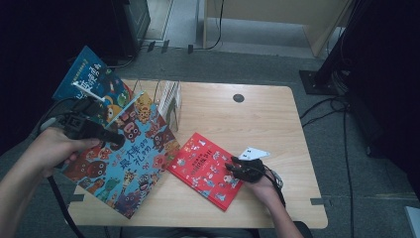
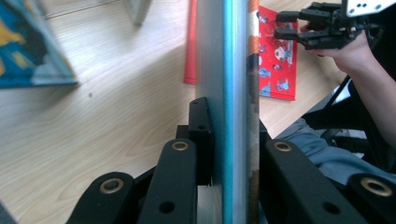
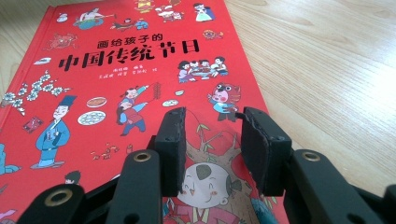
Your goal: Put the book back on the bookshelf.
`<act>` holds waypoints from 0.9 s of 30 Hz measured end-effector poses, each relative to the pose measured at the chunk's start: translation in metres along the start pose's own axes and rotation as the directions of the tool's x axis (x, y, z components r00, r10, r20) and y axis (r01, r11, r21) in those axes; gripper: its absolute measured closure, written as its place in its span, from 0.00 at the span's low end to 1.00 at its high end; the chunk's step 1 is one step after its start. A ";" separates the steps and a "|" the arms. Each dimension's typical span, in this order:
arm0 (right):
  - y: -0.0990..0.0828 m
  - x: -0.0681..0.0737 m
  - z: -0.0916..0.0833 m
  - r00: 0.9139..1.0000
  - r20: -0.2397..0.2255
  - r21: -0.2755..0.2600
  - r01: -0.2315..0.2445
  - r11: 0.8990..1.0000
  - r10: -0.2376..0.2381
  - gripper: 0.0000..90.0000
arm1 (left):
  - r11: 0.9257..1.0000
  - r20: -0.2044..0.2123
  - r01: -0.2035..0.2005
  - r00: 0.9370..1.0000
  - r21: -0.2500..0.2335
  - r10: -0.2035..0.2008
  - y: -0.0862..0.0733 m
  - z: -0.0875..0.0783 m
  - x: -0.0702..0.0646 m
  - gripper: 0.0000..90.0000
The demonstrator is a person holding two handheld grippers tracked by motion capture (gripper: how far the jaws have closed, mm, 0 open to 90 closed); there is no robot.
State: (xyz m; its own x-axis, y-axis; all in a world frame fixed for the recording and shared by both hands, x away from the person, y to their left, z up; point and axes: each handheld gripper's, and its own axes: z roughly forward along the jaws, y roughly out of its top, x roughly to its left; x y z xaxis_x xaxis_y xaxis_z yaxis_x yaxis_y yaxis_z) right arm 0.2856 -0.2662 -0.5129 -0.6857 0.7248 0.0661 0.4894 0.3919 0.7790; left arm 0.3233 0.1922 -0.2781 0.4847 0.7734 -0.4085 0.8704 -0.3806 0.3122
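Observation:
My left gripper is shut on a large blue picture book with cartoon animals, held tilted over the table's left front. In the left gripper view the book's edge stands upright, with both pads of the left gripper pressed against it. A red picture book lies flat on the wooden table. My right gripper hovers low over the red book's right edge. Its jaws stand open above the red cover with nothing between them. The left gripper view also catches the red book and the right gripper.
A second blue book leans at the table's far left corner, next to a wire book stand. A white card lies just beyond my right hand. The table has a round cable hole at the back.

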 end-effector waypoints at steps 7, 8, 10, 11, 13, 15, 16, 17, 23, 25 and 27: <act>0.003 0.002 0.004 1.000 -0.004 0.019 0.016 1.000 -0.016 0.67 | 0.997 -0.017 0.074 0.997 -0.036 -0.074 -0.017 -0.016 0.021 0.90; 0.003 0.002 0.004 1.000 -0.006 0.019 0.014 1.000 -0.014 0.67 | 0.996 -0.023 0.082 0.996 -0.043 -0.083 -0.019 -0.019 0.025 0.90; 0.003 0.002 0.004 1.000 -0.006 0.020 0.012 1.000 -0.012 0.67 | 0.993 -0.028 0.107 0.994 -0.053 -0.108 -0.023 -0.025 0.032 0.90; 0.003 0.002 0.004 1.000 -0.007 0.020 0.013 1.000 -0.013 0.67 | 0.991 -0.029 0.121 0.992 -0.060 -0.123 -0.024 -0.027 0.035 0.90; 0.003 0.002 0.004 1.000 -0.004 0.019 0.016 1.000 -0.016 0.67 | 0.987 -0.039 0.145 0.988 -0.069 -0.148 -0.026 -0.032 0.041 0.90; 0.003 0.002 0.004 1.000 -0.004 0.019 0.017 1.000 -0.017 0.66 | 0.983 -0.046 0.164 0.985 -0.079 -0.168 -0.028 -0.037 0.048 0.90; 0.003 0.002 0.004 1.000 -0.004 0.019 0.017 1.000 -0.017 0.67 | 0.981 -0.052 0.172 0.983 -0.087 -0.177 -0.028 -0.040 0.051 0.90; 0.003 0.002 0.004 1.000 -0.004 0.019 0.016 1.000 -0.016 0.67 | 0.979 -0.054 0.180 0.981 -0.093 -0.186 -0.028 -0.042 0.054 0.90; 0.003 0.002 0.004 1.000 -0.005 0.018 0.016 1.000 -0.016 0.67 | 0.967 -0.090 0.222 0.968 -0.124 -0.234 -0.026 -0.057 0.070 0.89; 0.003 0.002 0.004 1.000 -0.005 0.018 0.015 1.000 -0.015 0.67 | 0.961 -0.094 0.242 0.962 -0.134 -0.256 -0.025 -0.061 0.076 0.89; 0.003 0.002 0.004 1.000 -0.004 0.018 0.017 1.000 -0.017 0.67 | 0.954 -0.094 0.261 0.956 -0.145 -0.276 -0.024 -0.064 0.082 0.89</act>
State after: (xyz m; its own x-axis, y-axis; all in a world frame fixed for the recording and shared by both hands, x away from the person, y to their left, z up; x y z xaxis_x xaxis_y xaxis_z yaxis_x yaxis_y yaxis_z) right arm 0.2878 -0.2611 -0.5126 -0.6962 0.7157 0.0555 0.4873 0.4143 0.7687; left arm 0.3363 0.2969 -0.2641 0.2151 0.8926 -0.3962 0.9448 -0.0874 0.3159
